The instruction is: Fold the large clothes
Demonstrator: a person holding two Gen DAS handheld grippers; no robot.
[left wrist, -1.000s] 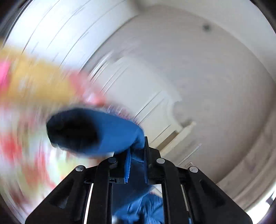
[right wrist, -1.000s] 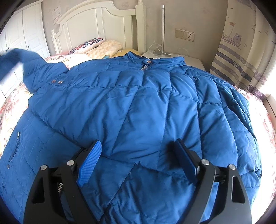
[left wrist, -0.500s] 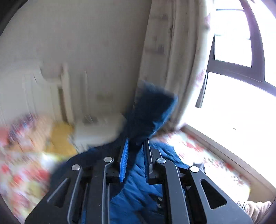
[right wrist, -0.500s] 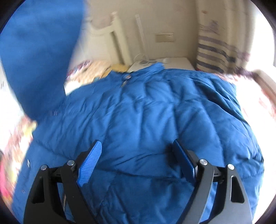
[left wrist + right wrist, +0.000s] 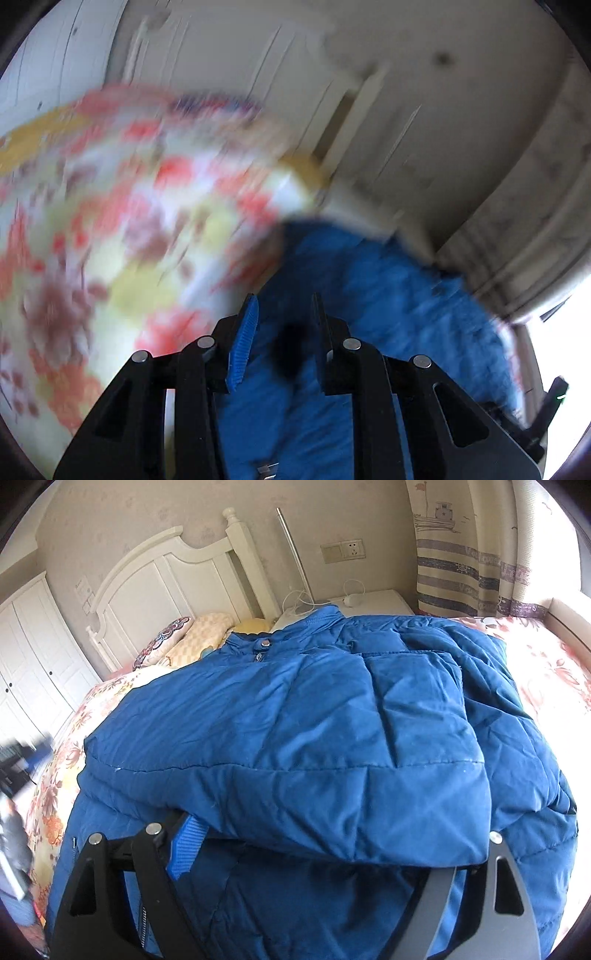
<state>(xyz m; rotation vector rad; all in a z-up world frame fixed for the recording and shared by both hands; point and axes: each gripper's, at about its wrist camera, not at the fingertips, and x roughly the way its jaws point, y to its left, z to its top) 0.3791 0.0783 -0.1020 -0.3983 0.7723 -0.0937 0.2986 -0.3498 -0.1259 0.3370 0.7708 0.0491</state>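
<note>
A large blue padded jacket point(image 5: 295, 746) lies on the floral bed point(image 5: 546, 664), collar toward the headboard. One sleeve point(image 5: 369, 812) is folded across its chest and drapes over my right gripper's fingertips. My right gripper point(image 5: 325, 845) is open, low over the jacket's lower part, its tips partly hidden by the sleeve. In the blurred left wrist view, my left gripper point(image 5: 282, 317) has its jaws a little apart above blue jacket fabric point(image 5: 388, 295); nothing sits between them. That gripper shows as a blur at the left edge of the right wrist view point(image 5: 22, 764).
A white headboard point(image 5: 177, 583) and pillows point(image 5: 192, 638) are at the far end. A white nightstand point(image 5: 369, 602) with a lamp pole stands beside it. A striped curtain point(image 5: 461, 554) hangs at the right, white wardrobe doors point(image 5: 33, 657) at the left.
The left gripper swung the sleeve over and across the jacket's chest, opened off it, and has drawn back to the left. The right gripper stayed open over the jacket.
</note>
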